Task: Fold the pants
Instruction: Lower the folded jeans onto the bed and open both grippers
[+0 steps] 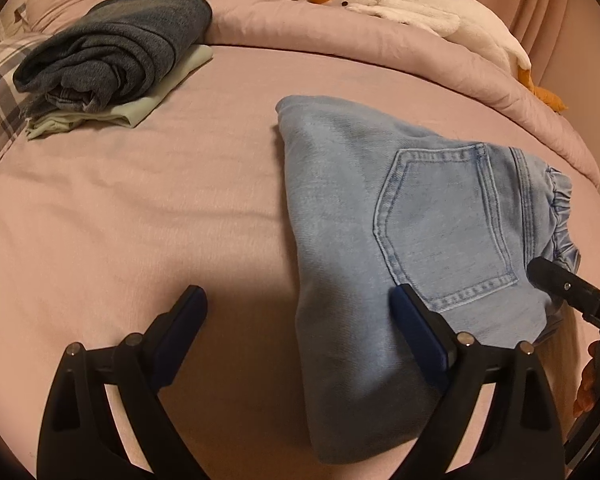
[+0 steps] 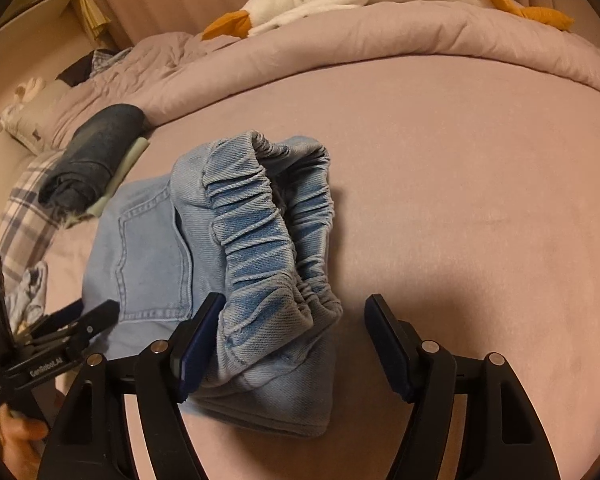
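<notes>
Light-blue jeans (image 1: 380, 220) lie folded into a compact bundle on the pink bed sheet (image 1: 140, 220), back pocket facing up. My left gripper (image 1: 296, 304) is open wide at the bundle's near left edge. Its right finger (image 1: 416, 328) rests over the denim and its left finger hangs over bare sheet. In the right wrist view the jeans' gathered elastic waistband (image 2: 268, 240) faces me. My right gripper (image 2: 296, 308) is open around the waistband's near corner. Its right pad stands clear of the cloth. The left gripper (image 2: 96, 312) shows at the lower left, held by a hand.
A stack of folded dark jeans on a pale green garment (image 1: 112, 52) sits at the back left beside a plaid cloth (image 1: 0, 92). A rolled pink duvet (image 1: 380, 44) runs along the far side, with a white plush goose (image 1: 400, 0) on it.
</notes>
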A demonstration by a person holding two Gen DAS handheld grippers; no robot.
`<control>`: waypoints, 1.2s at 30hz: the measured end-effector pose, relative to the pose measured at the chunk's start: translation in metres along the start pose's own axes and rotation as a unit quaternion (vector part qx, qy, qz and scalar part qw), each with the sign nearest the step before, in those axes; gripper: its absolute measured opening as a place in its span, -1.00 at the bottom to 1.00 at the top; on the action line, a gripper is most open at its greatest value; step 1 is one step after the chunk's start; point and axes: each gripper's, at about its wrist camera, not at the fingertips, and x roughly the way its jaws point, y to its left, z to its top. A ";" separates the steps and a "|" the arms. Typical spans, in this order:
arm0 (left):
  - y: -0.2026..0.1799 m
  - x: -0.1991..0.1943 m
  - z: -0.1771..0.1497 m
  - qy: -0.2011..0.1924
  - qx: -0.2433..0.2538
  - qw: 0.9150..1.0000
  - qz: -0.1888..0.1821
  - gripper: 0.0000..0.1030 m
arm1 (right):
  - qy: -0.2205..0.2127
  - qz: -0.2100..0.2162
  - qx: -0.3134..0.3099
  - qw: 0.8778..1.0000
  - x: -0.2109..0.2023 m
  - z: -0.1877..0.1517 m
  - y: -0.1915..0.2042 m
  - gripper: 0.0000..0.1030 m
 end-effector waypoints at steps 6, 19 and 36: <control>0.000 -0.019 -0.010 -0.007 -0.002 1.000 -0.009 0.80 | -0.019 0.009 -0.008 1.000 -0.025 -0.010 0.013 0.37; -0.011 -0.012 -0.020 -0.015 0.028 0.999 0.022 0.82 | -0.006 -0.011 -0.030 0.999 -0.005 -0.025 0.017 0.45; -0.019 -0.023 -0.025 0.000 0.037 0.998 0.042 0.80 | 0.012 -0.031 -0.030 0.999 -0.011 -0.029 0.028 0.45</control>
